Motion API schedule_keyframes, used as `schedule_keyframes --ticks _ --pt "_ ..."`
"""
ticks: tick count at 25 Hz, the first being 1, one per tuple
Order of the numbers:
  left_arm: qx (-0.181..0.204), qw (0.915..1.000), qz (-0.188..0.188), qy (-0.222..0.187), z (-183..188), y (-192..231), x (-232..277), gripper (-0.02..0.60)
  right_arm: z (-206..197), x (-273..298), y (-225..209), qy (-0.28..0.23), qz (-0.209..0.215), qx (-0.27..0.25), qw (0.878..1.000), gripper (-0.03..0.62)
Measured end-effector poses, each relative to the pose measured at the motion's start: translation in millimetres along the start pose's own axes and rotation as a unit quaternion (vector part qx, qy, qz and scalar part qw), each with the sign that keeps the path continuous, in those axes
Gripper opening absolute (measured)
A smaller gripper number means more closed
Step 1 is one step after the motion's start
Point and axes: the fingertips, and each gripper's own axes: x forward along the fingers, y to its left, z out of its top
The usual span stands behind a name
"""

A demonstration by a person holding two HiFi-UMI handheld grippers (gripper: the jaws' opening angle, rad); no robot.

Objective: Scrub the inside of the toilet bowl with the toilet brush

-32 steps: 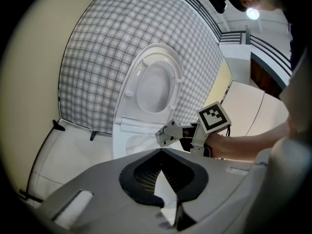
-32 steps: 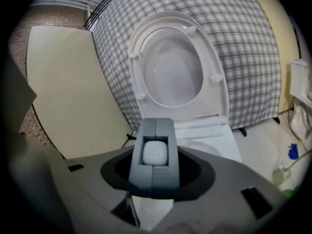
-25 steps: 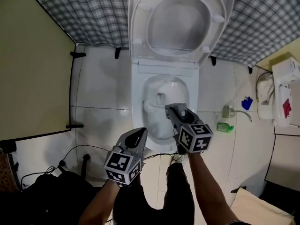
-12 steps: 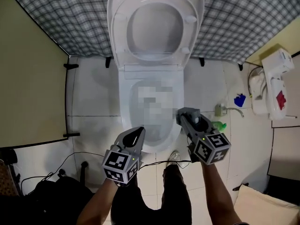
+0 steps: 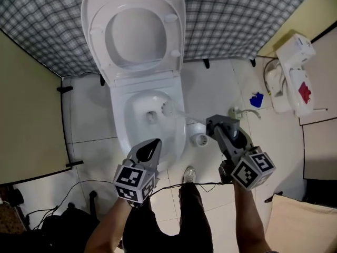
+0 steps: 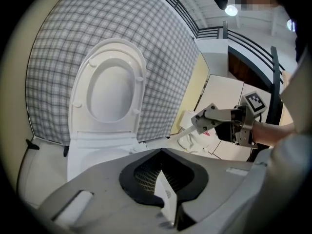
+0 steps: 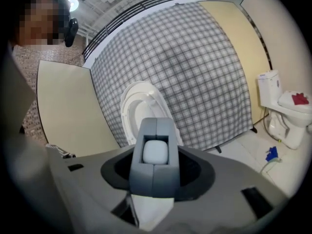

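The white toilet (image 5: 122, 136) stands at the upper left with its lid (image 5: 134, 33) raised. The toilet brush (image 5: 169, 108) has its white head over the right side of the bowl, and its pale handle slants down-right into my right gripper (image 5: 212, 123), which is shut on it. In the right gripper view the handle's rounded end (image 7: 155, 152) sits clamped between the grey fingers. My left gripper (image 5: 153, 144) hangs over the bowl's front rim, shut and holding nothing. The left gripper view shows the right gripper (image 6: 200, 121) with the handle to the toilet's right.
A round brush holder (image 5: 199, 139) stands on the tiled floor right of the toilet. A second white fixture (image 5: 287, 73) and a blue item (image 5: 256, 99) lie at the far right. A checked curtain (image 5: 231, 15) hangs behind, a beige partition (image 5: 26, 120) stands left, and a black cable (image 5: 174, 185) crosses near my feet.
My right gripper has moved right and up, drawing the brush head from deep in the bowl to its right side. The head view has swung right. The left gripper has shifted slightly.
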Motion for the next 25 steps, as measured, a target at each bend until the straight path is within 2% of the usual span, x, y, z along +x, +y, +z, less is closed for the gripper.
schedule_keyframes --ticks 5,10,16,20,25 --pt "0.010 0.9994 -0.029 0.013 -6 -33 22 0.010 19 -47 -49 -0.038 -0.056 0.019 0.998 0.198" --pt "0.017 0.9982 -0.050 0.029 -27 -61 42 0.009 4 -82 -99 -0.037 -0.115 0.023 0.992 0.198" --pt "0.021 0.9961 -0.062 0.058 -59 -74 57 0.009 -71 -84 -147 0.012 -0.159 0.056 0.986 0.198" --pt "0.015 0.9948 -0.062 0.079 -87 -74 62 0.010 -140 -74 -173 0.075 -0.192 0.034 0.978 0.198" --pt "0.009 0.9951 -0.057 0.081 -97 -67 66 0.009 -203 -48 -199 0.141 -0.213 -0.005 0.967 0.198"
